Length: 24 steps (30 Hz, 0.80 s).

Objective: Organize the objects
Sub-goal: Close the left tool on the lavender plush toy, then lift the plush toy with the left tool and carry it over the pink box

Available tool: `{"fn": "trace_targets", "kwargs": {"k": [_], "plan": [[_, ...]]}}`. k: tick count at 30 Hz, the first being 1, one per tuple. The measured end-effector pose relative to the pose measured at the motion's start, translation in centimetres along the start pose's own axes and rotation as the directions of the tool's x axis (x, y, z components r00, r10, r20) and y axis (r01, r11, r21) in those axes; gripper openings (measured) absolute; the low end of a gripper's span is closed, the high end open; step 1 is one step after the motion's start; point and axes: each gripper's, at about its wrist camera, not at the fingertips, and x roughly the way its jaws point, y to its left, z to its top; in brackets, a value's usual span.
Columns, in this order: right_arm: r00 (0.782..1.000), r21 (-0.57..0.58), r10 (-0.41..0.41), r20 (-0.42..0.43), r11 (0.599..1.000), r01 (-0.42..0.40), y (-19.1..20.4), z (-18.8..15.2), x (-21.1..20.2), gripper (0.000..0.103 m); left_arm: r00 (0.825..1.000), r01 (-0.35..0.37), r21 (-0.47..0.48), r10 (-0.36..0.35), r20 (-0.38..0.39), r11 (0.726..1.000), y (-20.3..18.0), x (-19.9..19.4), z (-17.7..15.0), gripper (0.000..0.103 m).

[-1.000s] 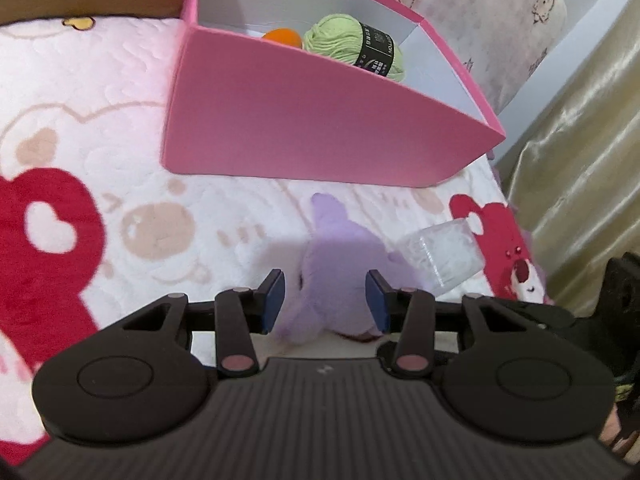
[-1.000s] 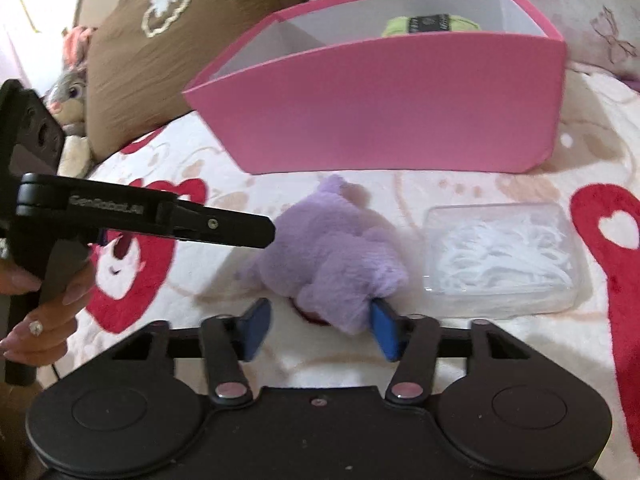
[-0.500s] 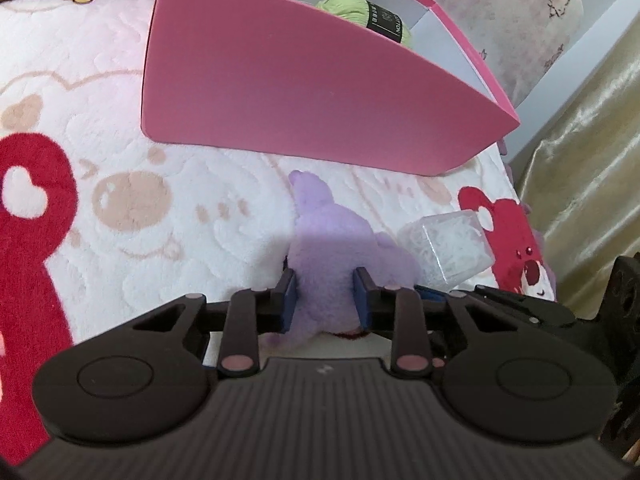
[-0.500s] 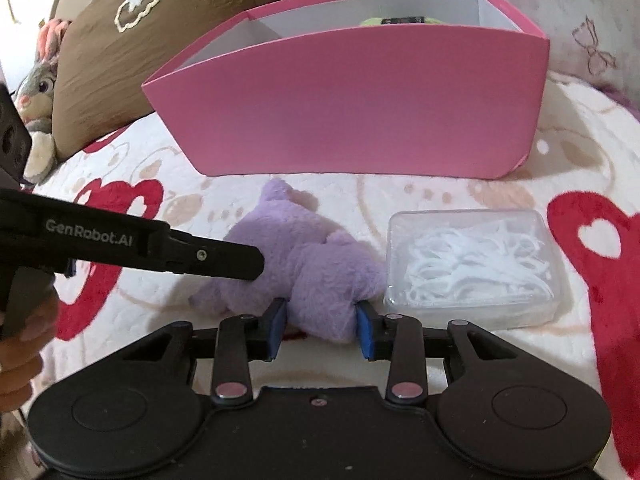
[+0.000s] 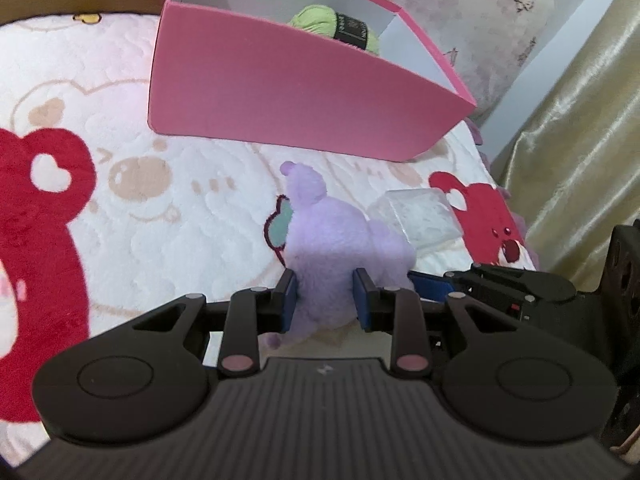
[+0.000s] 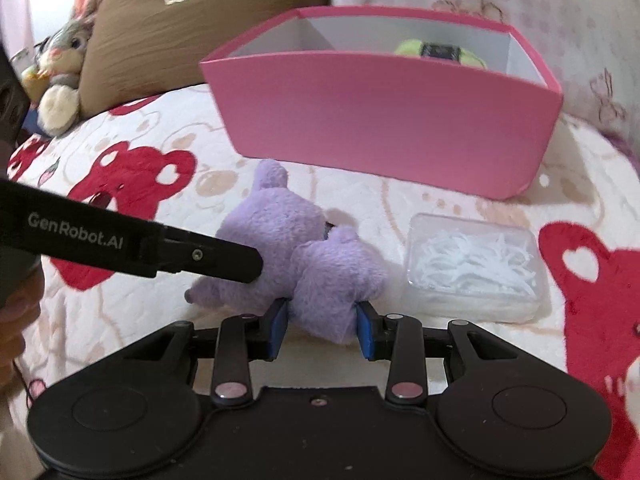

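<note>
A purple plush toy (image 5: 332, 240) lies on the bear-print blanket in front of the pink box (image 5: 288, 92). My left gripper (image 5: 325, 300) is shut on the near end of the plush. My right gripper (image 6: 322, 326) is shut on another lobe of the same plush (image 6: 304, 256). The left gripper's black finger (image 6: 216, 258) reaches in from the left in the right wrist view. The pink box (image 6: 384, 120) holds a green yarn ball (image 5: 336, 26), also seen in the right wrist view (image 6: 440, 52).
A clear plastic box of white floss picks (image 6: 476, 268) lies right of the plush, also in the left wrist view (image 5: 416, 216). A brown pillow (image 6: 200, 20) and a grey rabbit toy (image 6: 60, 68) are at the back left. A gold curtain (image 5: 580, 120) hangs at right.
Both grippers have closed from open onto the purple plush, and the plush has lifted and shifted slightly. The views have tilted up toward the pink box.
</note>
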Motion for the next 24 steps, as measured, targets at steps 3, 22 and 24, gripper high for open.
{"fn": "trace_targets", "kwargs": {"k": [3, 22, 24], "plan": [[1.0, -0.037, -0.009, 0.013, 0.999, 0.01, 0.7, 0.2, -1.0, 0.042, 1.0, 0.011, -0.001, -0.011, 0.005, 1.0, -0.3, -1.1, -0.2, 0.028], [0.999, -0.069, -0.045, 0.008, 0.997, 0.046, 3.3, 1.4, -7.8, 0.043, 1.0, 0.006, 0.152, -0.008, 0.013, 0.988, -5.4, -7.5, -0.7, 0.03], [0.999, -0.08, -0.047, 0.013, 0.996, 0.047, 3.5, 1.8, -8.6, 0.043, 1.0, 0.009, 0.14, -0.01, 0.011, 0.99, -5.7, -8.3, -0.4, 0.03]]}}
